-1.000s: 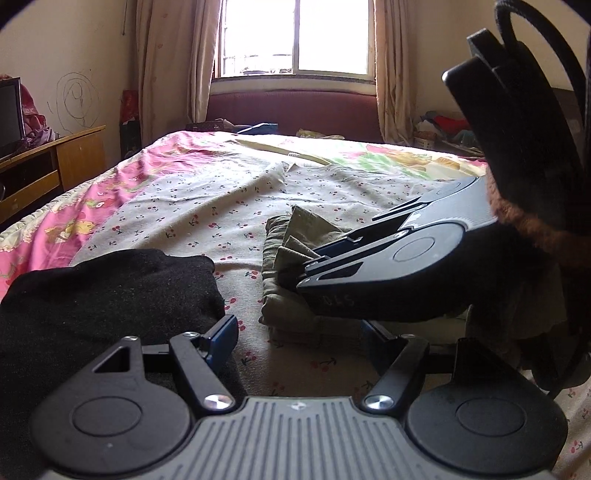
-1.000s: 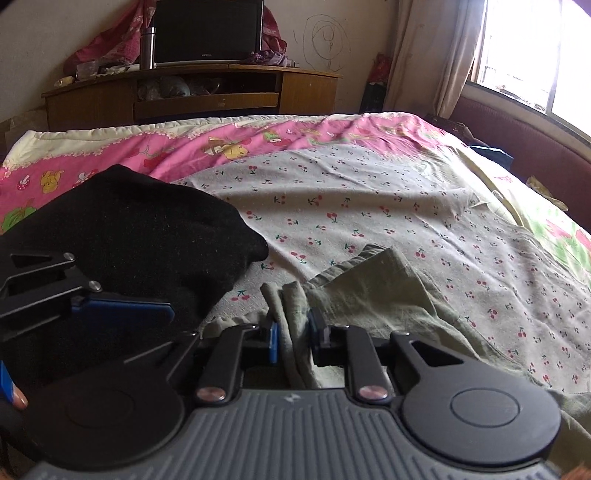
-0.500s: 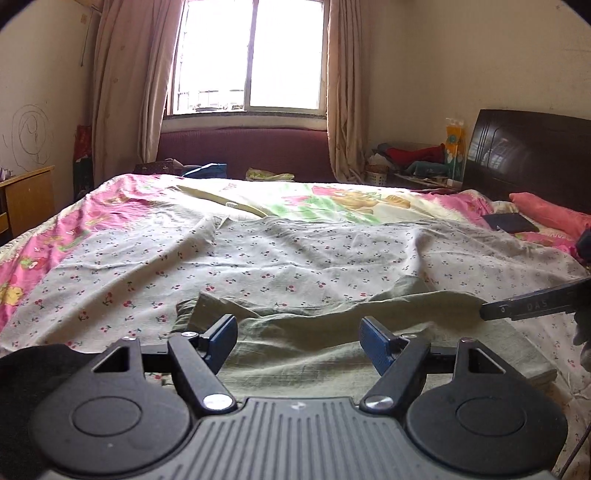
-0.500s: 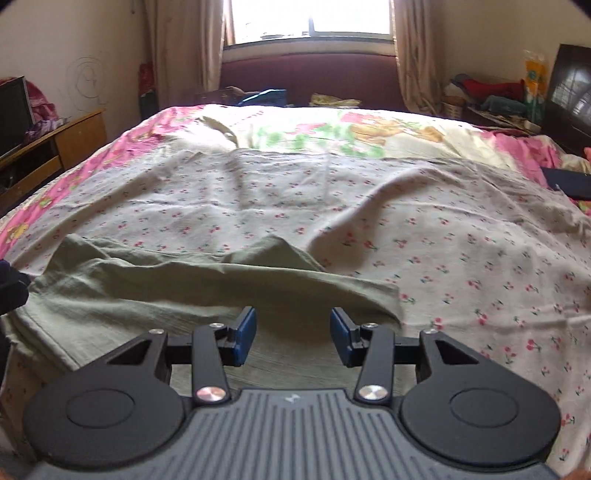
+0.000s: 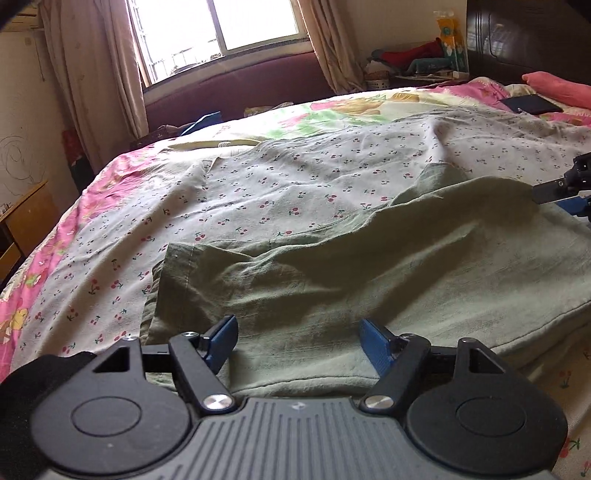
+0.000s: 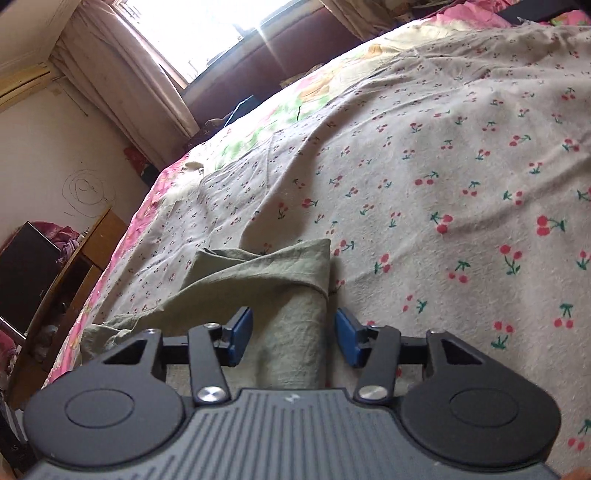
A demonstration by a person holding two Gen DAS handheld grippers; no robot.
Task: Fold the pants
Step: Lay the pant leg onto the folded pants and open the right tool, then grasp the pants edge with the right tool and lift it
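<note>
We have laid the pants (image 5: 369, 273) out on the bed (image 5: 295, 184); right gripper (image 6: 293, 332) fingers are opening off the cloth, left gripper (image 5: 299, 341) fingers wide, ready to fold.

we see daylight entering through the window (image 5: 218, 29), which is blown out to white in both views. the curtains (image 5: 92, 74) glow softly. the bedspread (image 5: 295, 192) is evenly lit with mild shadows in its creases. fisheye curvature bends the edges, the right wrist view is tilted, and corners darken.

Matt crinkled cloth pants (image 5: 388, 273), cotton bedsheet (image 5: 295, 184)
</note>
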